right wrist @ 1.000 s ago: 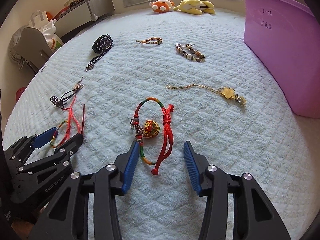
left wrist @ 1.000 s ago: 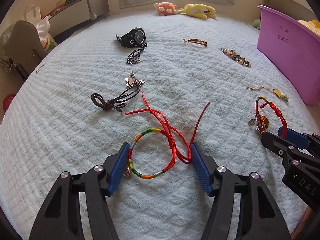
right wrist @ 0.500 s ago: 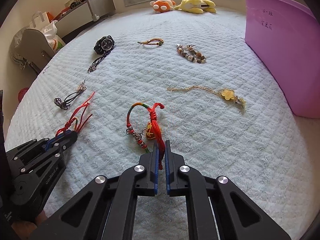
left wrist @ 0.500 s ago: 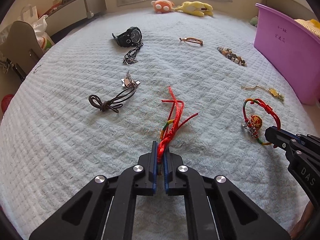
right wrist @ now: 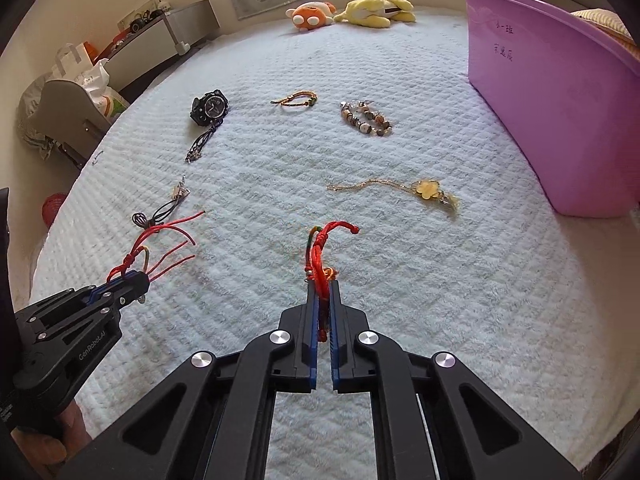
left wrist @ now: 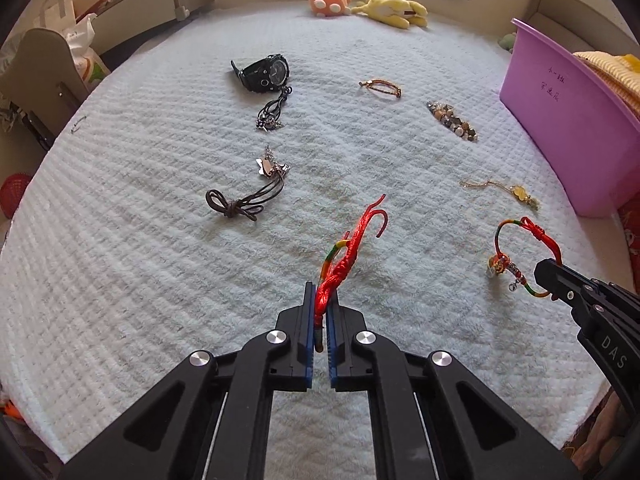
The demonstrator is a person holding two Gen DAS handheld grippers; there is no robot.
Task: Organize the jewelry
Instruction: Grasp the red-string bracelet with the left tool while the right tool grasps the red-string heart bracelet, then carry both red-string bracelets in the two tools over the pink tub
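Observation:
My left gripper [left wrist: 320, 292] is shut on a red cord bracelet [left wrist: 348, 252] with a multicoloured band, lifted off the white bedspread [left wrist: 140, 264]; its loose red ends stick up. My right gripper [right wrist: 323, 288] is shut on a second red bracelet with a charm [right wrist: 320, 256], also raised. From the left wrist view that charm bracelet [left wrist: 516, 256] hangs from the right gripper [left wrist: 546, 276] at the right. The right wrist view shows the left gripper [right wrist: 132, 278] with its red cord bracelet [right wrist: 156, 240] at the left.
On the bedspread lie a black watch [left wrist: 266, 72], a brown cord necklace [left wrist: 248, 196], a dark chain [left wrist: 272, 114], a thin woven bracelet [left wrist: 380, 86], a beaded bracelet [left wrist: 452, 122] and a gold pendant chain [left wrist: 504, 190]. A purple bin [left wrist: 572, 120] stands right. Plush toys [left wrist: 360, 2] sit far back.
Both grippers closed from wide open onto their bracelets, then rose, lifting the bracelets off the bedspread.

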